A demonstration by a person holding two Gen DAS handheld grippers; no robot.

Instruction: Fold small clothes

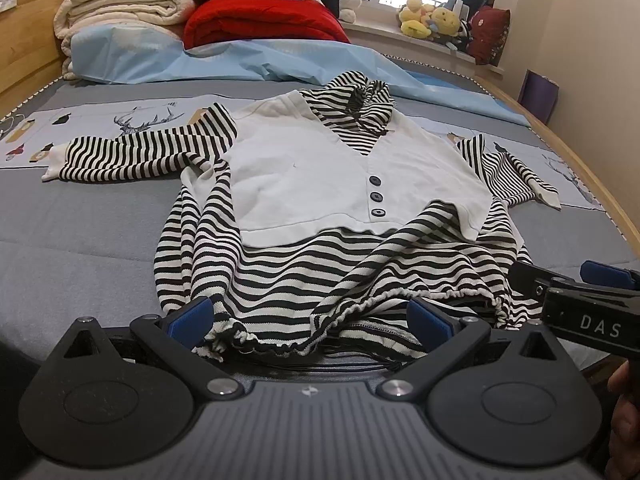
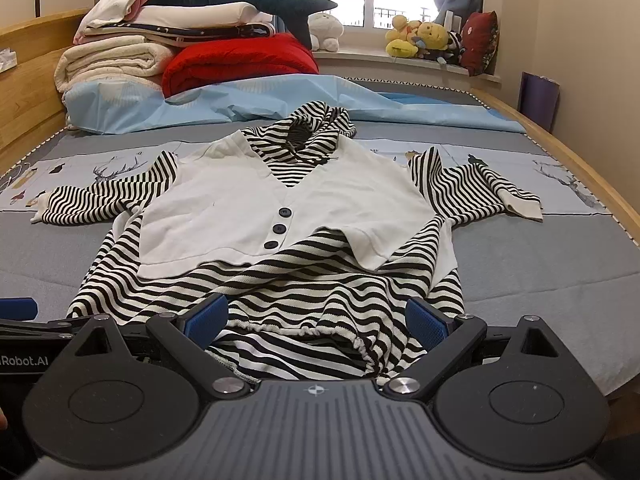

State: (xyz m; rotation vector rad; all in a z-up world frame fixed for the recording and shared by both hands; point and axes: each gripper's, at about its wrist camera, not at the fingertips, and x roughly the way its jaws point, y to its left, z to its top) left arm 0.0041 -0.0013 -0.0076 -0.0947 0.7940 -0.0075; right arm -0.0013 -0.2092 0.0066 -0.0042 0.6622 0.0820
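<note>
A small black-and-white striped top (image 1: 304, 168) with a white buttoned front panel lies face up on the grey bed (image 1: 80, 240), sleeves spread to both sides. Its gathered hem (image 1: 280, 344) is rumpled and partly turned up at the near edge. My left gripper (image 1: 310, 320) is open, and the hem's left part lies between its blue pads. My right gripper (image 2: 316, 320) is open too, straddling the hem's right part (image 2: 304, 332) of the top (image 2: 248, 208). The right gripper (image 1: 580, 292) shows at the right edge of the left wrist view.
Folded blankets (image 1: 120, 4), a red quilt (image 1: 260, 20) and a light blue sheet (image 1: 180, 56) sit at the head of the bed. Plush toys (image 1: 432, 20) line the windowsill. The wooden bed frame (image 2: 560, 148) runs along the right side.
</note>
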